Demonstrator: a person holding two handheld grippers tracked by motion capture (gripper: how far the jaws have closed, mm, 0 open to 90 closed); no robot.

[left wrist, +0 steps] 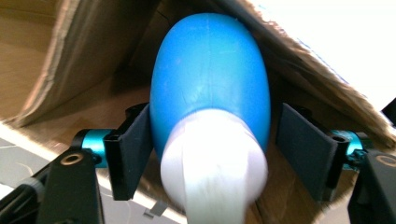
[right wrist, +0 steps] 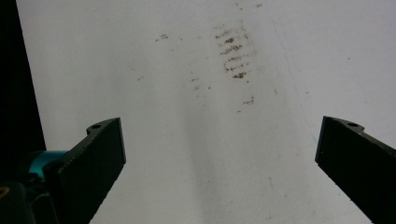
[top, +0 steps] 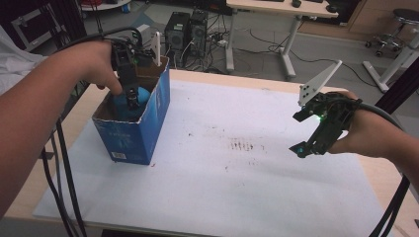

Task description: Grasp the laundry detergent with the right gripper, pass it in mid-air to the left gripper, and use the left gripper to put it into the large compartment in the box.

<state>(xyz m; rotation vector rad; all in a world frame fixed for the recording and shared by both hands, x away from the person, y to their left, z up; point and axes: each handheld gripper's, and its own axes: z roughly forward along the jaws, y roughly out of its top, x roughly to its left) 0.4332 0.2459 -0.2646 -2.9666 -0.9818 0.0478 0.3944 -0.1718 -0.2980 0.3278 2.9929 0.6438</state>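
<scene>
A: Which elements does the high view mark, and where does the work sit?

B: The left gripper (top: pixel 132 101) reaches down into the blue cardboard box (top: pixel 129 133) at the left of the white sheet (top: pixel 257 187). Inside the box lies a blue egg-shaped object (top: pixel 143 96) with a white end.

A: How do the jaws stand on that object?

B: In the left gripper view the blue egg-shaped object (left wrist: pixel 210 79) lies between the two black jaws. One jaw appears to touch its flank; a narrow gap shows at the other. The jaws are therefore spread about the object rather than clamped on it. Whether it is being taken up or set down cannot be told.

A: How is this step done well?

B: As a judgement: the grip should fall on the widest part of the rounded body, both pads meeting it evenly, since a curved smooth shell tends to squirt out of a skewed pinch. Any travel should run straight up or down, keeping clear of the box's torn cardboard rim (left wrist: pixel 299 70).

A: And the pose of the hands?

B: The left hand (top: pixel 91 66) arches over the box, wrist bent, gripper pointing steeply down. The right gripper (top: pixel 306 147) hovers over the sheet well apart from the box, tilted down and leftward, its jaws wide apart and holding nothing above faint brown marks (right wrist: pixel 233 51).
</scene>
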